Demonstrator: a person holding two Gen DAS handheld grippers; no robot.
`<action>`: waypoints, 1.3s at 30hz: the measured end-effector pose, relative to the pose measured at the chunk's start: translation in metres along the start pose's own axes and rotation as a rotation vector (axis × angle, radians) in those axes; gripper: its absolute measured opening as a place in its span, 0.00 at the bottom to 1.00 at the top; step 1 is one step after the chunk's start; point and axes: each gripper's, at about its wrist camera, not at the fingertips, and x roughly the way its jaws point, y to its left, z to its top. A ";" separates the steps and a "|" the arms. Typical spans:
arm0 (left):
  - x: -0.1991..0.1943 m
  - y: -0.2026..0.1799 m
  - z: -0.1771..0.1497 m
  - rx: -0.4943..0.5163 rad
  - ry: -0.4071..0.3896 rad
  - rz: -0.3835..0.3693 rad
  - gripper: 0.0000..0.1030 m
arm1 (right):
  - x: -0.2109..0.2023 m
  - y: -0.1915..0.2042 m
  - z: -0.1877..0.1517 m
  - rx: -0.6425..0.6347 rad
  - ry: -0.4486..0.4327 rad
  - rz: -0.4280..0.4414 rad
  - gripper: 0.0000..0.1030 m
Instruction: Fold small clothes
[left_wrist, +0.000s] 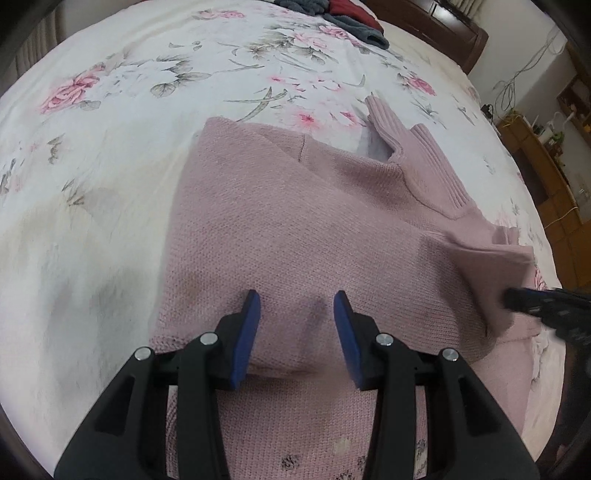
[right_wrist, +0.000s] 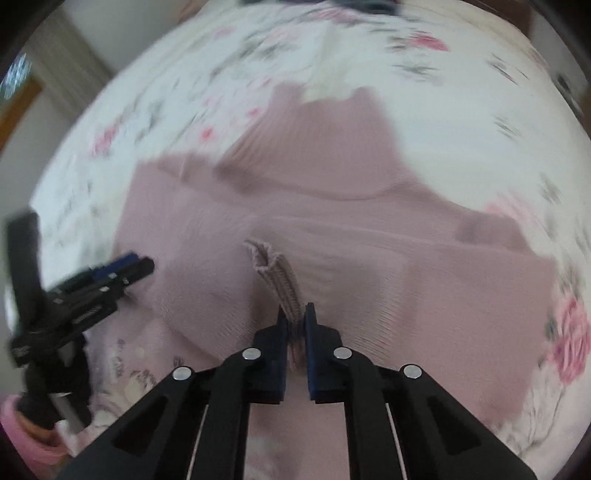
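Observation:
A pink knitted sweater (left_wrist: 295, 221) lies spread on the flowered bedsheet (left_wrist: 129, 92), its ribbed turtleneck collar (left_wrist: 424, 162) toward the far right. My left gripper (left_wrist: 297, 299) hovers open just over the sweater's near part, with nothing between its blue pads. In the right wrist view my right gripper (right_wrist: 295, 314) is shut on a ribbed sleeve cuff (right_wrist: 275, 273), which it holds over the sweater's body (right_wrist: 369, 258). The right gripper (left_wrist: 535, 301) shows in the left view at the right edge, with the sleeve draped from it. The left gripper (right_wrist: 122, 267) appears at the left of the right view.
Dark grey and red clothes (left_wrist: 343, 14) are heaped at the far end of the bed. A wooden headboard (left_wrist: 443, 29) stands behind them. Wooden furniture with cables (left_wrist: 535, 147) lines the right wall. A pink sleeve (right_wrist: 22, 432) of the person shows at lower left.

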 end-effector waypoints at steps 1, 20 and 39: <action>0.000 -0.001 0.000 0.005 0.000 0.007 0.40 | -0.009 -0.013 -0.002 0.030 -0.014 0.007 0.08; -0.004 -0.021 0.008 0.065 0.017 0.106 0.42 | -0.042 -0.157 -0.058 0.307 0.045 0.014 0.16; 0.022 -0.054 -0.003 0.290 0.044 0.112 0.54 | -0.010 -0.142 -0.056 0.195 0.028 -0.012 0.26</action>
